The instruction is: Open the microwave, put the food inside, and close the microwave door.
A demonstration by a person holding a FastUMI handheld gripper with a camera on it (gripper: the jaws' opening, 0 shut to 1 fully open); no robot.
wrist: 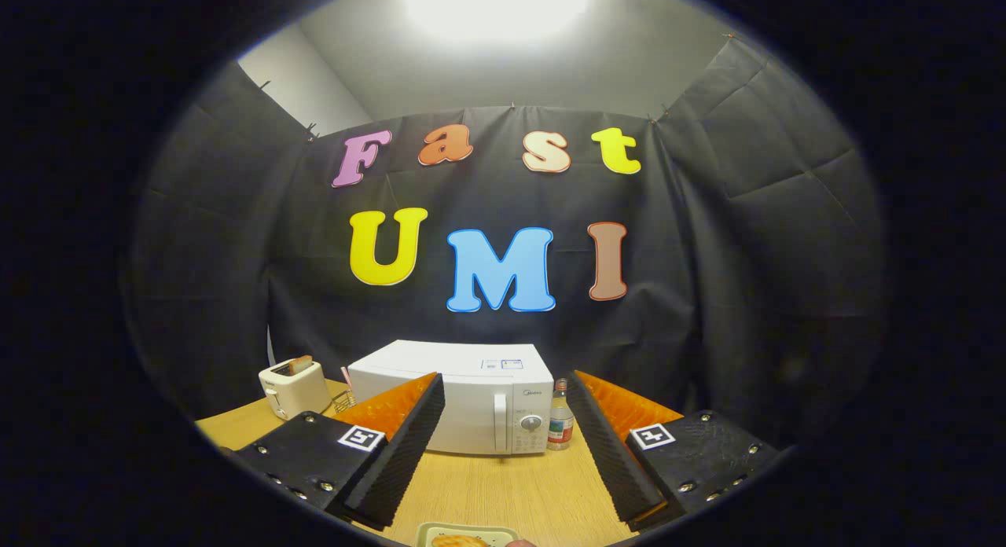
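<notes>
Held low over a wooden table (503,492), the hand-held gripper (503,421) has its two fingers spread wide apart with nothing between them, one finger (397,453) at about eight o'clock and the other at about four o'clock. Nearest of all, at six o'clock and just short of the fingers, sits one small plate (464,534) with a piece of golden food (460,541) on it; it is partly cut off, so the kind of food cannot be told. Farther on, beyond the fingers and framed in the gap between them, stands one white microwave (471,405), with its door (464,417) closed and a vertical handle (501,423) beside one round dial (531,423). One small bottle (559,425) stands just beside the microwave at its three o'clock side. At its nine o'clock side a pink-tipped item pokes up from a wire holder (343,398), too small to identify, and past that stands one white toaster (292,387) with something brown in its slot. As a judgement of progress, the task looks barely begun: the door is not yet opened, the food is not yet inside, and opening, loading and closing all remain.
</notes>
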